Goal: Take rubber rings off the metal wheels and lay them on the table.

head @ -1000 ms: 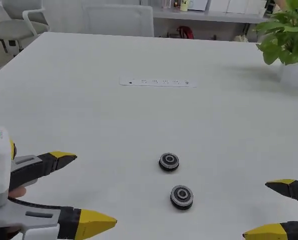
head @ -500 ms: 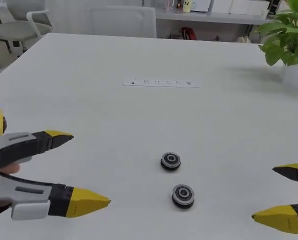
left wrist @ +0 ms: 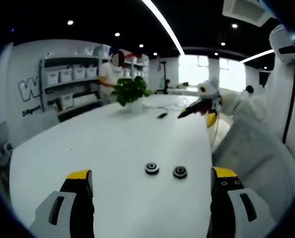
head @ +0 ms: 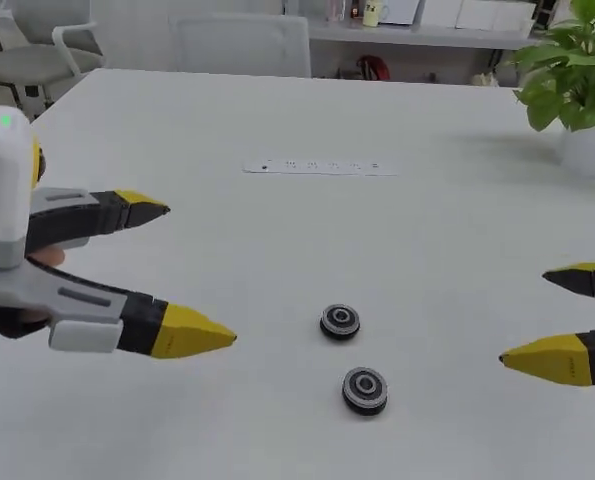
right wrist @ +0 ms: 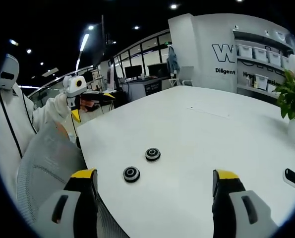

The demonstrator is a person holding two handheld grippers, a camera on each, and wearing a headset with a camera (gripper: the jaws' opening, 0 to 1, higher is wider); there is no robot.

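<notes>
2 metal wheels lie flat on the white table [head: 277,250], one a little beyond the other and well apart from both grippers. The far wheel [head: 339,322] and the near wheel [head: 365,389] each show a dark rubber ring around a silver hub, so both rings are on their wheels. The wheels sit near each other without touching.

The left gripper [head: 199,274] hovers above the table on the left, its yellow-tipped jaws spread wide and holding nothing. The right gripper [head: 524,316] comes in from the right edge, its jaws also wide apart and holding nothing. The wheels lie between the 2 grippers, nearer the person's edge of the table.

In the left gripper view the far wheel [left wrist: 151,168] and the near wheel [left wrist: 180,172] lie on the tabletop between that gripper's own jaws, with the right gripper raised beyond them. In the right gripper view the same 2 wheels [right wrist: 152,154] [right wrist: 131,173] lie ahead, left of centre.

Farther back, a white power strip [head: 317,166] is set flush in the tabletop. A potted plant [head: 572,60] stands at the far right corner, and a white chair [head: 242,45] stands behind the table.
</notes>
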